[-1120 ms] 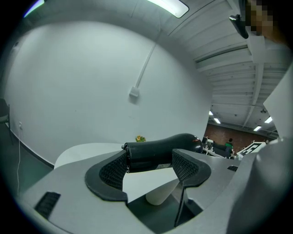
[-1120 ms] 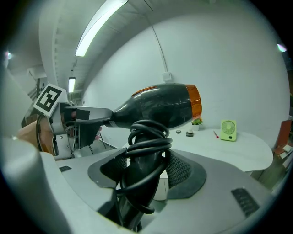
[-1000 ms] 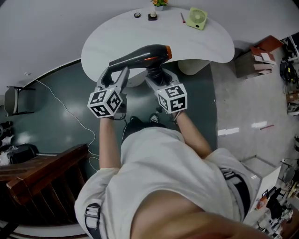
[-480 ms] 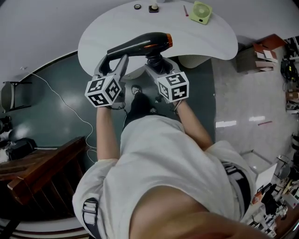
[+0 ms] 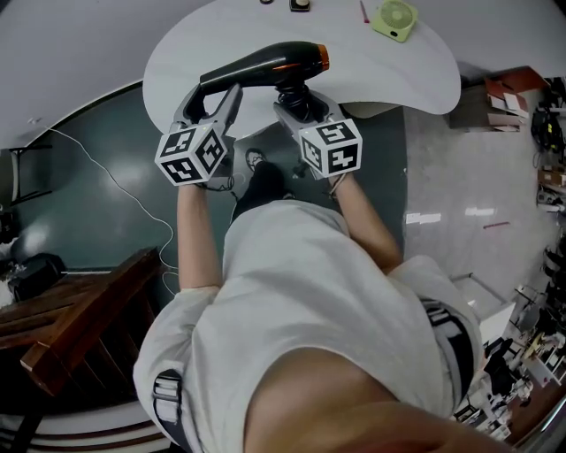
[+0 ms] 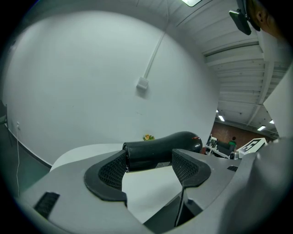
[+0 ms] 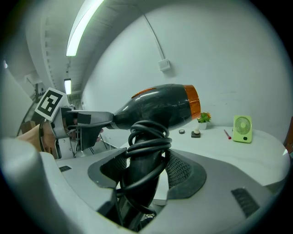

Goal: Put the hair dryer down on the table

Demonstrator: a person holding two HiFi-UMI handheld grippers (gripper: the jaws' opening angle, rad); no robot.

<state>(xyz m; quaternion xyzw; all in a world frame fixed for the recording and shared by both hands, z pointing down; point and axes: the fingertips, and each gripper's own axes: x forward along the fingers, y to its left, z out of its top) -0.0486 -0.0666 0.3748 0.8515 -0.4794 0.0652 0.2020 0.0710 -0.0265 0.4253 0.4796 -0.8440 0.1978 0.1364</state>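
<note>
The black hair dryer (image 5: 262,67) with an orange ring at its back end hangs level over the near edge of the white table (image 5: 389,75). My left gripper (image 5: 210,92) is shut on its narrow nozzle (image 6: 155,153), which lies across between the pads (image 6: 112,168). My right gripper (image 5: 297,95) is shut on the handle (image 7: 142,169), which has the black cord wound round it. In the right gripper view the dryer's body (image 7: 160,107) fills the middle, and the left gripper holds its nozzle at the far left.
A green mini fan (image 5: 394,19), a red pen (image 5: 363,11) and small items stand at the table's far edge, beside a small potted plant (image 7: 203,119). On the dark floor lies a white cable (image 5: 133,208). Wooden furniture (image 5: 80,318) stands lower left, boxes (image 5: 504,93) right.
The person has stepped toward the table. Both grippers and the dryer have moved forward with them, from in front of the table's edge to over it. Both grips are unchanged.
</note>
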